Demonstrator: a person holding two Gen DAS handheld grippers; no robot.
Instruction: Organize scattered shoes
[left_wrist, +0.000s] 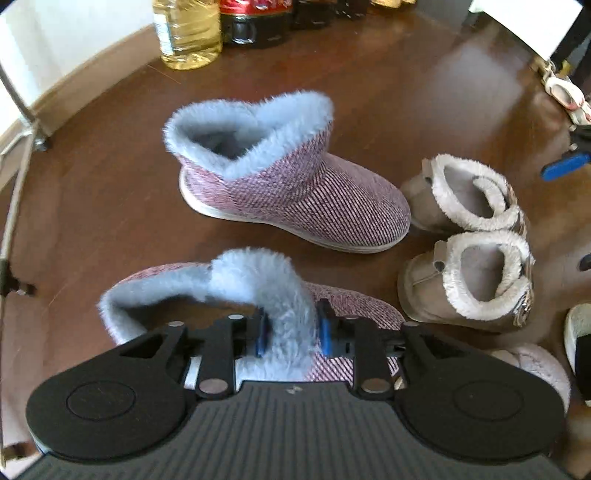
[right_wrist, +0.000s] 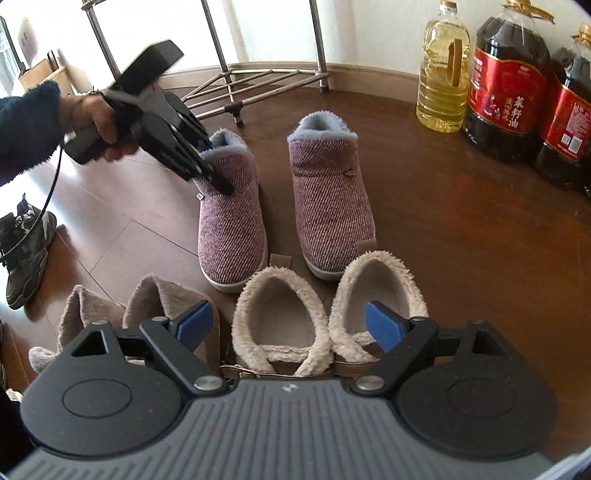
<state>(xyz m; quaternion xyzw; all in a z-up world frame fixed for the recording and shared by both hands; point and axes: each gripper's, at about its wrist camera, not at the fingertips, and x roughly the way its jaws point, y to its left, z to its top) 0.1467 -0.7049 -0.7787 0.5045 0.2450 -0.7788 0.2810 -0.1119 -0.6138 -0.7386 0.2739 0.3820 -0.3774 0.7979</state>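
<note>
Daylight flooded in from twelve o'clock, leaving white glare on the wooden floor (left_wrist: 476, 74) and washing out the wall (right_wrist: 266, 29). Fisheye distortion bent both views' edges into dark corners; the oil bottle (left_wrist: 186, 31) was slightly blurred.

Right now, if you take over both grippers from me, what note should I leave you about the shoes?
Left gripper: jaws around the fur cuff of one pink boot; grip unclear.
Right gripper: open, empty, above the beige boots.
Done: that boot stands beside the other pink boot on the floor; beige boots are paired in front.
To do: the black sneaker, apart at the side.
</note>
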